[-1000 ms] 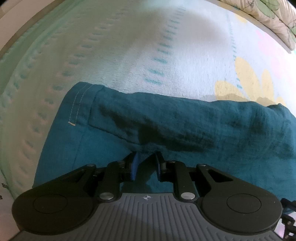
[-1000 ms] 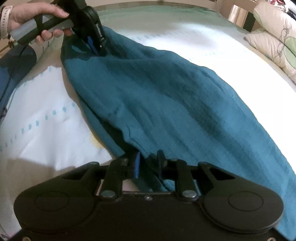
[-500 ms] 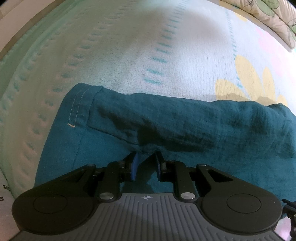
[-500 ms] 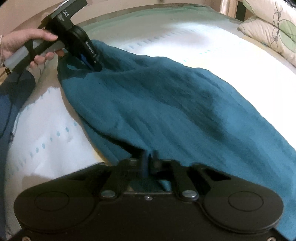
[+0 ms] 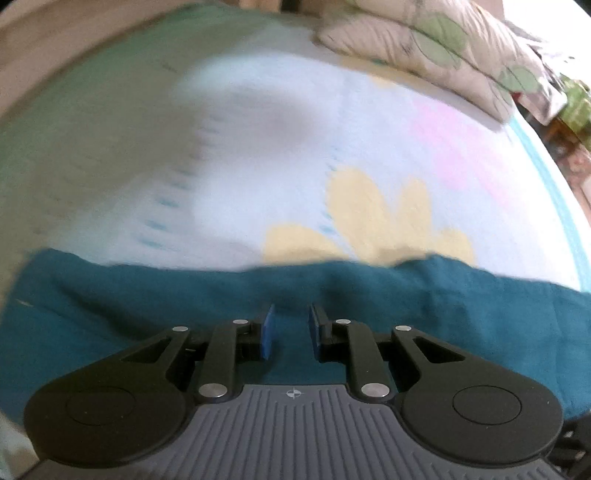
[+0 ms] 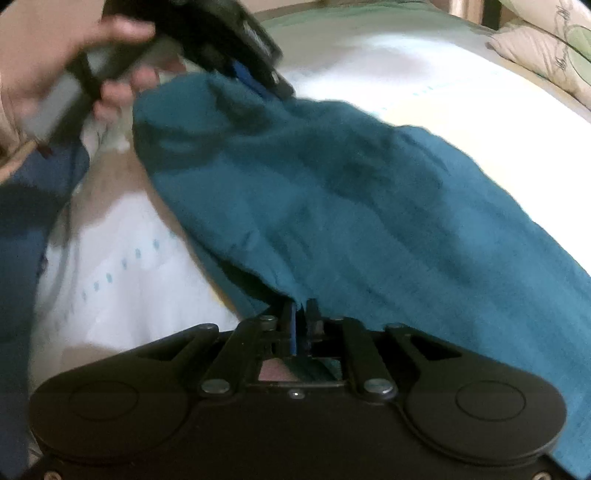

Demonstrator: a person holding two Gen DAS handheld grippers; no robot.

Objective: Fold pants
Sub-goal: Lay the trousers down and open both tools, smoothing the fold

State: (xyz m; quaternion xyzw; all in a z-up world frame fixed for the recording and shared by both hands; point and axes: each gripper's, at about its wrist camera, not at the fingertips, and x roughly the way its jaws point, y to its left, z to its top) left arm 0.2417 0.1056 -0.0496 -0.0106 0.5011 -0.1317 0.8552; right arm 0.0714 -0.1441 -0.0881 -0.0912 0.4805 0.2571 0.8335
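Left wrist: pants [image 5: 406, 295] blurred.

A made bed in soft indoor light

The pale bedspread [image 5: 280, 155] carries yellow petals and a pink patch; leaf-print pillows [image 5: 436, 44] are stacked at its far edge, with a wooden bed frame [image 6: 469, 9] beyond.

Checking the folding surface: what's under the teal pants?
The teal pants lie on a floral blanket, visible around them; anything beneath the fabric is hidden.
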